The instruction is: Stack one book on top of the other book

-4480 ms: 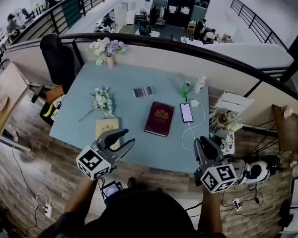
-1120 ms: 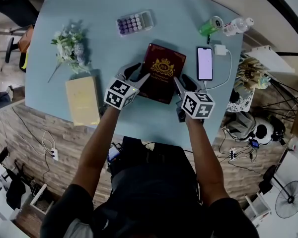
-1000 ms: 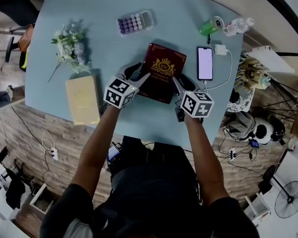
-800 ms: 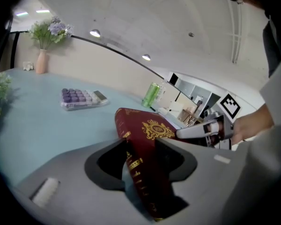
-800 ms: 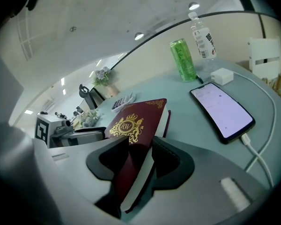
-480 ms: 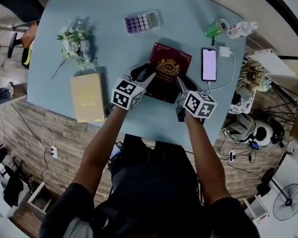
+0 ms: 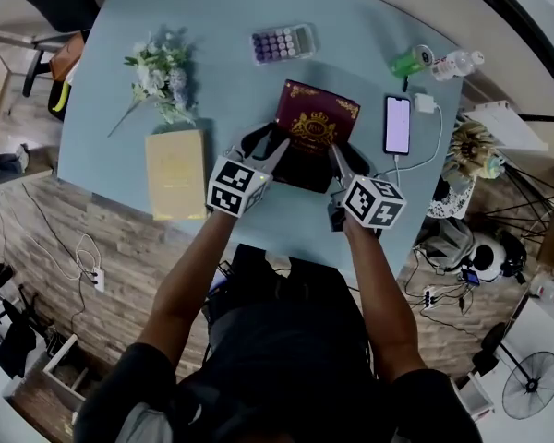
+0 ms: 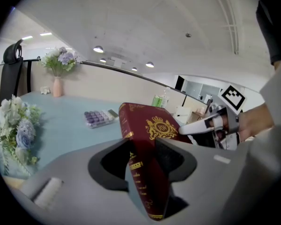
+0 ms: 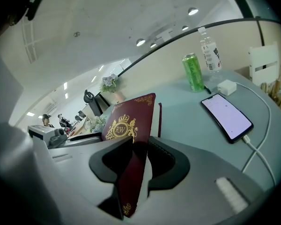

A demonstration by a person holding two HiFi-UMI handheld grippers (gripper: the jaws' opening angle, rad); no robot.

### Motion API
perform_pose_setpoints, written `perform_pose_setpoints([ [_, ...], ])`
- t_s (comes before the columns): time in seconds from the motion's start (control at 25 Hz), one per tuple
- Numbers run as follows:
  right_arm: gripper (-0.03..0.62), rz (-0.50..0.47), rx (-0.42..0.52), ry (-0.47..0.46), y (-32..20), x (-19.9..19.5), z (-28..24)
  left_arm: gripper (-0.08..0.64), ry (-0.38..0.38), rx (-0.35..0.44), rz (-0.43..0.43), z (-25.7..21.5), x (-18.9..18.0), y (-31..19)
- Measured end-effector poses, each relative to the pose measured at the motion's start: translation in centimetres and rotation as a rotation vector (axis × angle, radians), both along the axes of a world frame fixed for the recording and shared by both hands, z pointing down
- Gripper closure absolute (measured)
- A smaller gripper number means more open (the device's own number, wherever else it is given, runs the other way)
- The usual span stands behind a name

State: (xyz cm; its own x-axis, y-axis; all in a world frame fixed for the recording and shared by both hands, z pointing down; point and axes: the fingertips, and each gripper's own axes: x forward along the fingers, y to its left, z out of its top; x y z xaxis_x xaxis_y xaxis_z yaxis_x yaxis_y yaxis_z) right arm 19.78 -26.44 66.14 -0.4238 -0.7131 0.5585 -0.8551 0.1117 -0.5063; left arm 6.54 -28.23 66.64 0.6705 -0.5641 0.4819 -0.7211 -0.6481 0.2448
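Lifted since a second ago, your red book (image 7: 316, 123) tilts above the table (image 7: 231, 7). The gripper views show your left gripper (image 8: 143, 161) and right gripper (image 9: 133, 165), its jaws just closing, clamped on the book's edges. Only the head view shows the tan book (image 7: 175, 173), lying to the left.

Two books: one dark red book (image 7: 316, 123) near the middle of the desk (image 7: 212, 17), and one tan book (image 7: 176, 173) by its near left edge. One calculator (image 7: 283, 42) sits toward the far edge. One phone (image 7: 398, 125), one white charger (image 7: 426, 104), one green can (image 7: 411, 61) and one clear bottle (image 7: 460, 63) are along the right edge. Two lots of flowers: one loose bunch (image 7: 162, 77) near the left edge, and one vase bunch (image 8: 60, 62) at the far edge.
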Motion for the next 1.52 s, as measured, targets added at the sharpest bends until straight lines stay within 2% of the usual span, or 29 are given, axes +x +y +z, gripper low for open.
perform_pose_setpoints([
  [0.24, 0.492, -0.033, 0.039, -0.006, 0.1, -2.6, -2.1, 0.362, 0.002, 0.046, -0.047, -2.6, -2.4, 0.8],
  [0.68, 0.494, -0.13, 0.077, -0.022, 0.8, -9.6, -4.9, 0.362, -0.013, 0.085, -0.156, -5.5, -9.5, 2.9],
  [1.24, 0.497, -0.263, 0.061, -0.034, 3.1, -19.8, -5.3, 0.362, -0.04, 0.088, -0.291, -6.1, -19.7, 6.3],
  [1.52, 0.499, -0.321, 0.028, -0.023, 4.2, -24.2, -4.3, 0.362, -0.059, 0.057, -0.35, -4.9, -24.2, 7.8],
])
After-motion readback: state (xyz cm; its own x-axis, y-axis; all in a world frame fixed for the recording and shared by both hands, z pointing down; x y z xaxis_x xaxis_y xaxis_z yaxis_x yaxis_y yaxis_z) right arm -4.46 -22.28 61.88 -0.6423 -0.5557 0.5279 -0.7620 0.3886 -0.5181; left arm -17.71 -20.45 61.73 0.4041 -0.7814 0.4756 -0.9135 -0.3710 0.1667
